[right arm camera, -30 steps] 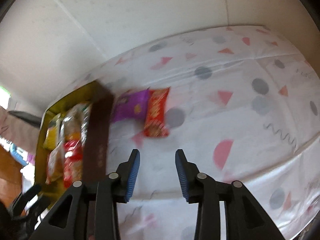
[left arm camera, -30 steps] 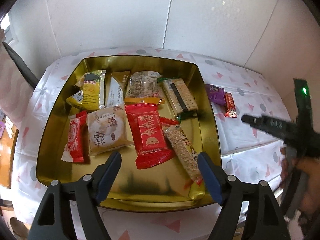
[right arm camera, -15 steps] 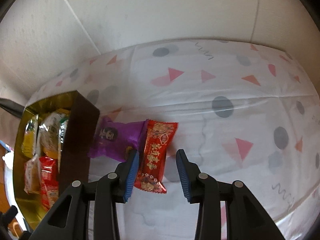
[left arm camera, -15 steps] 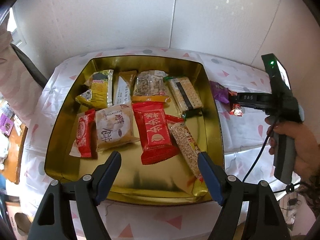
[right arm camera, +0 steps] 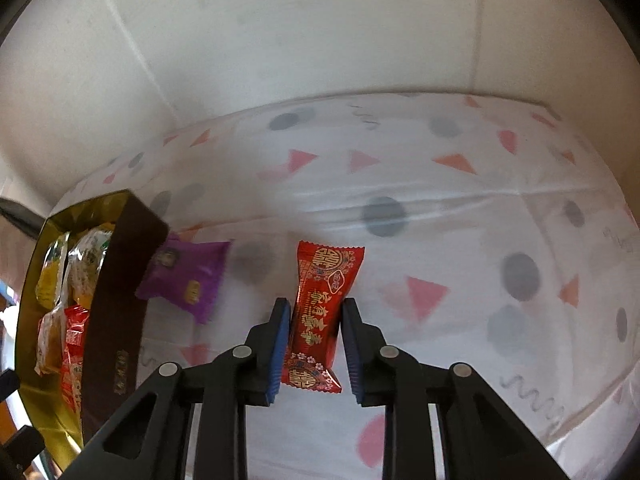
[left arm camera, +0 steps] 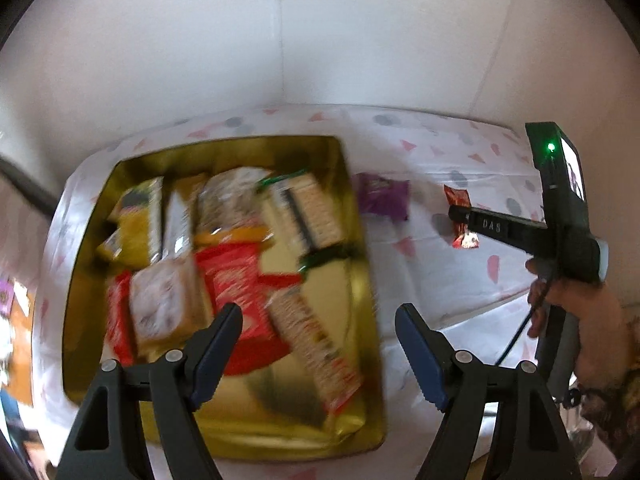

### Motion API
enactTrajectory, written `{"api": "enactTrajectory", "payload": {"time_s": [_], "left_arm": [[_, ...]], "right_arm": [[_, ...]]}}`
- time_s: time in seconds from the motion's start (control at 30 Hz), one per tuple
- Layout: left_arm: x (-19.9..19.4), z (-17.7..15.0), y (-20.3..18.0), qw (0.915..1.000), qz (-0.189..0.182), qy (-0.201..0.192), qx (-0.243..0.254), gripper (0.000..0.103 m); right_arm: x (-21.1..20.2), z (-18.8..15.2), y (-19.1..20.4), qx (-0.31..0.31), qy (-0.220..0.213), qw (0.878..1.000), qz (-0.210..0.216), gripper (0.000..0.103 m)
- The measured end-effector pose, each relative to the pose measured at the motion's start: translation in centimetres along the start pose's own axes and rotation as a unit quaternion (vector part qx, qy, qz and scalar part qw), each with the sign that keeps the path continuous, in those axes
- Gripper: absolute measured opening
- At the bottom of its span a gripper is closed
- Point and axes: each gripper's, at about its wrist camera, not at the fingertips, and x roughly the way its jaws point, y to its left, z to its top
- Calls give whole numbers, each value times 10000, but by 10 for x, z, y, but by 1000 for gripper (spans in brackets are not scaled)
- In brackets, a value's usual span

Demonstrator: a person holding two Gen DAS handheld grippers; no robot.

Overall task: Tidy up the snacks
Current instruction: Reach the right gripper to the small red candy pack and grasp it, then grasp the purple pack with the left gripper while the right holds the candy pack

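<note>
The right gripper (right arm camera: 312,316) pinches the red candy packet (right arm camera: 320,312) between its blue pads, low in the frame's centre, over the patterned tablecloth (right arm camera: 440,240). A purple packet (right arm camera: 188,272) lies left of it, beside the gold tray (right arm camera: 32,264). The left gripper (left arm camera: 320,332) stands wide and holds nothing, above the tray's near right corner.

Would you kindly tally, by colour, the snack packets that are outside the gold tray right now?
purple packet: 1, lying on the tablecloth beside the gold tray
red packet: 1, pinched by the right gripper
Total: 2
</note>
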Motion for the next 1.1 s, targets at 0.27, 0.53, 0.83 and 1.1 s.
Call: {"api": "enactTrajectory", "payload": {"time_s": [0.27, 0.53, 0.83, 1.1], "left_arm": [[32, 48, -49, 9949, 45, -77, 1002, 79], [78, 101, -84, 9819, -89, 324, 1865, 79], [117, 125, -117, 9122, 92, 961, 3981, 78], [151, 110, -120, 8694, 192, 1725, 4627, 78]], "right_arm": [[-14, -15, -39, 459, -87, 9989, -88, 26], [-30, -32, -70, 897, -141, 9959, -29, 26], [-32, -36, -78, 1068, -109, 9941, 165, 26], [-28, -35, -81, 1148, -55, 9929, 302, 26]]}}
